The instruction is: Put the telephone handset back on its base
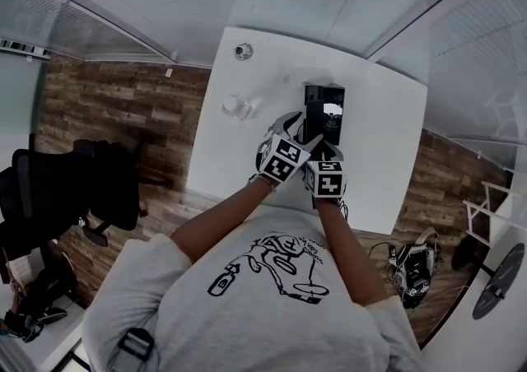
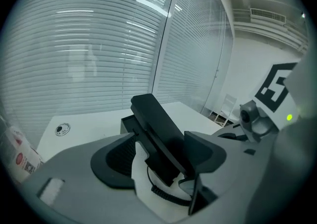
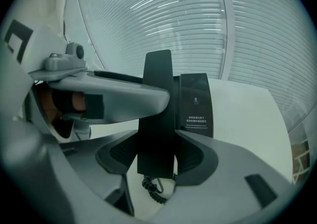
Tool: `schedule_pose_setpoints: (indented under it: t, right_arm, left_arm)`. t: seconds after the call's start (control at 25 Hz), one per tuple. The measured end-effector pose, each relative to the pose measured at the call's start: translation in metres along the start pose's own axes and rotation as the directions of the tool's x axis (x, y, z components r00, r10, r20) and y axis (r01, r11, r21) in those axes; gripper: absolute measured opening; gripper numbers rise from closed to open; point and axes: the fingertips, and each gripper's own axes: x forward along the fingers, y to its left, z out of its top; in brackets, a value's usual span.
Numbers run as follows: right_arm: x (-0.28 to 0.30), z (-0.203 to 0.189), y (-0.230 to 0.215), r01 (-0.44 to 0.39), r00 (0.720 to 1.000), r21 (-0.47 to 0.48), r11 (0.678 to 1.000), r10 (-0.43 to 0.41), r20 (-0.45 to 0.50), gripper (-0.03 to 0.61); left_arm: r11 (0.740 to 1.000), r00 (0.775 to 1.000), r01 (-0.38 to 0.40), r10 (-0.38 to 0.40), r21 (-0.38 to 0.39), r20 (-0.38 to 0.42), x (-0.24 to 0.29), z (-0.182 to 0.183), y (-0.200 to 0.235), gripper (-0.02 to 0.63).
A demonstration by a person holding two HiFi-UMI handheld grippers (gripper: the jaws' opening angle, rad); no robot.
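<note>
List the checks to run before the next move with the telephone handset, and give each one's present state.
1. Right gripper clamped on handset: ok, both pads press its sides.
2. Left gripper gripping handset: not ok, jaws apart, a gap shows beside one pad.
3. Base in sight on the table: ok, just beyond both grippers.
4. Coiled cord free: cannot tell; it hangs under the handset, the rest is hidden.
5. Handset seated on the base: cannot tell from any view.
</note>
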Motion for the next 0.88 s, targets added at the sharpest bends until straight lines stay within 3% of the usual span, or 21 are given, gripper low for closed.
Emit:
schedule_pose_setpoints:
  t: [0.2, 0.88]
  right_arm:
    - [0.016, -0.004, -0.004, -0.003, 0.999, 0.056, 0.998, 0.006, -0.041, 0.212]
    - [0.037, -0.005, -0.013, 0.008, 0.996, 0.150, 0.989, 0.006, -0.090, 0.207]
  left_arm:
    - [0.999, 1.000, -0.014, 0.016, 0.051, -0.024, 0.014, -0.010, 0.010, 0.296]
    - [0.996, 0.997, 0.019, -0.013, 0.087, -0.071, 0.040, -0.025, 0.025, 0.261]
